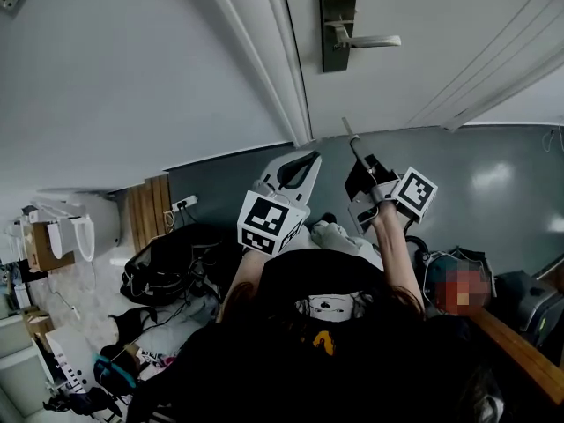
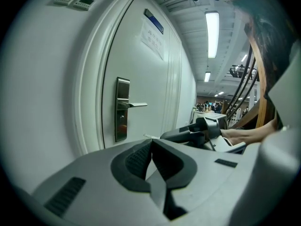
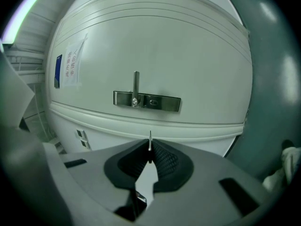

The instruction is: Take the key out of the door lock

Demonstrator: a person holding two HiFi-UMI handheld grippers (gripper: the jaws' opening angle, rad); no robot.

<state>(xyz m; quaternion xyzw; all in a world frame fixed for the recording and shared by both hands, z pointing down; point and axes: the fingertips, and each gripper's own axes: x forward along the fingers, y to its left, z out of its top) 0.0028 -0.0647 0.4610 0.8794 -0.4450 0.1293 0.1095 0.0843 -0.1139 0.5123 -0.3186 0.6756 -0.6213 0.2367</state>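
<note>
Before a white door (image 1: pixel 423 51), the key (image 3: pixel 150 138) is seen clamped between the closed jaws of the right gripper (image 3: pixel 149 150). Its thin blade sticks out along the jaws and is aimed at the lock plate (image 3: pixel 146 100), from which it is held well apart. The left gripper (image 2: pixel 151 147) is pressed shut on nothing, just beside the right. The key is judged already free of the lock, so little beyond drawing it clear is called for.

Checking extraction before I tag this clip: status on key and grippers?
Right gripper shut on key. Key out, clear of door lock. Left gripper shut, empty. Nothing in the way.
</note>
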